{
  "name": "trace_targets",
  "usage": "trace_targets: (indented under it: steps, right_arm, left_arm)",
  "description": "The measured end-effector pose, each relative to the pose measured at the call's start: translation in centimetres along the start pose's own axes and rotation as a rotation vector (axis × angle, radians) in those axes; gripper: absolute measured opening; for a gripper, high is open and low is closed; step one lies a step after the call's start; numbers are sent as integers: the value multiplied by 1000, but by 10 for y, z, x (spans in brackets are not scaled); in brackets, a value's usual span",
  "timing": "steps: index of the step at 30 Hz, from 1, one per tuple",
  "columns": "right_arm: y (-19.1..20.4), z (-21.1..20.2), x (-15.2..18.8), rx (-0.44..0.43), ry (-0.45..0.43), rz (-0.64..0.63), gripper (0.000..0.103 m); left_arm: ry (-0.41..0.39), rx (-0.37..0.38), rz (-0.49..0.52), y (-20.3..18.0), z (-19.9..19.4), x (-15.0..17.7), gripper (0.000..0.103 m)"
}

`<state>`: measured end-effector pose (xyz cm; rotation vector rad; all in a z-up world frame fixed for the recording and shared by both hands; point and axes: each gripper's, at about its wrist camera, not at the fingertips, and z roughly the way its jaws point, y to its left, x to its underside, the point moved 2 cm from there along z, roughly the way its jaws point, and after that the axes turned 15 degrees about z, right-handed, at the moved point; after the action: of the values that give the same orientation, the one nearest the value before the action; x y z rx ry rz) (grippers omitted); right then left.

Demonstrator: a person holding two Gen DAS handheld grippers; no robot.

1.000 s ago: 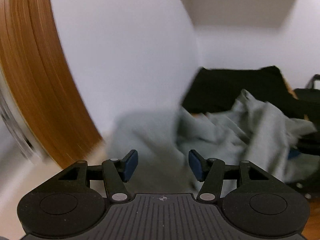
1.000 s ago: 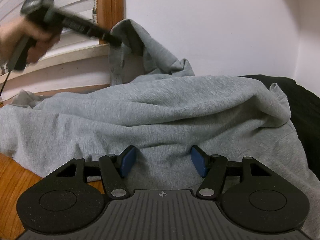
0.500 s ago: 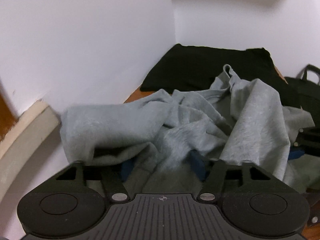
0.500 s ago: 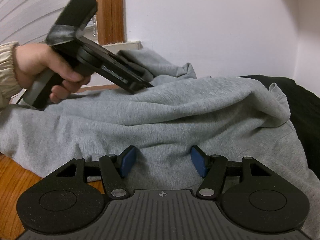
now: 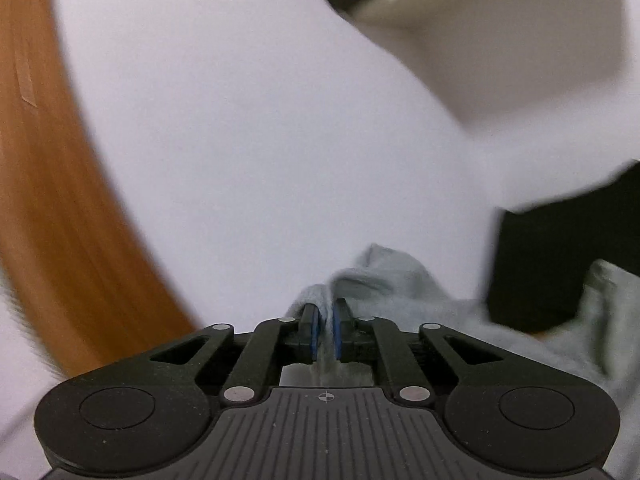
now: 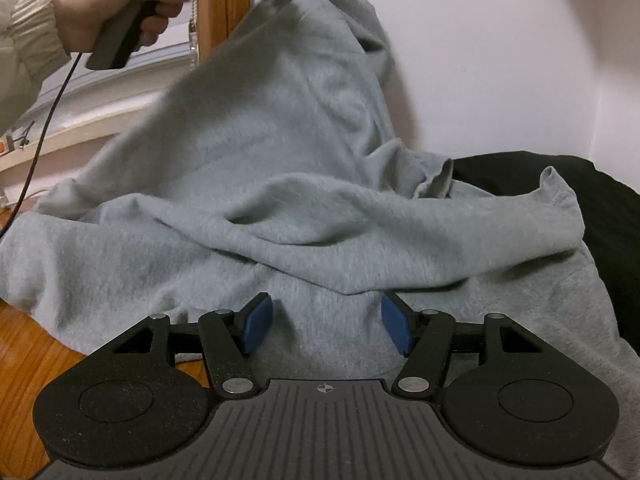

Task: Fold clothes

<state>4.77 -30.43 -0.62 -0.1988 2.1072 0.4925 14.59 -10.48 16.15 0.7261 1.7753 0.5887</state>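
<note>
Over at the left, the person's hand [image 6: 116, 20] holds the left gripper [image 5: 325, 330], whose jaws have just been closing and now pinch a fold of the grey sweatshirt [image 6: 280, 208], lifting that part into a peak near the window frame [image 6: 224, 8]. The rest of the sweatshirt lies rumpled across the wooden desk [image 6: 28, 364], reaching toward its right edge where a black garment [image 6: 600, 200] sits behind it. The right gripper [image 6: 326, 326] hangs with its jaws apart just over the near cloth, holding nothing. To do this well, I'd lift until the cloth hangs free, then have the right gripper take a matching edge so it spreads flat. No label or writing is legible anywhere
</note>
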Motion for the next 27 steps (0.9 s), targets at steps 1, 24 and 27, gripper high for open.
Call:
trace_targets:
  steps: [1, 24, 27]
  right_arm:
    - [-1, -1, 1, 1, -1, 1, 61]
    - [-3, -48, 10, 34, 122, -95, 24]
    - [1, -51, 9, 83, 147, -157, 10]
  left_arm:
    - [7, 30, 8, -5, 0, 3, 27]
    - [173, 196, -147, -13, -109, 185, 79]
    - [205, 164, -167, -9, -121, 204, 79]
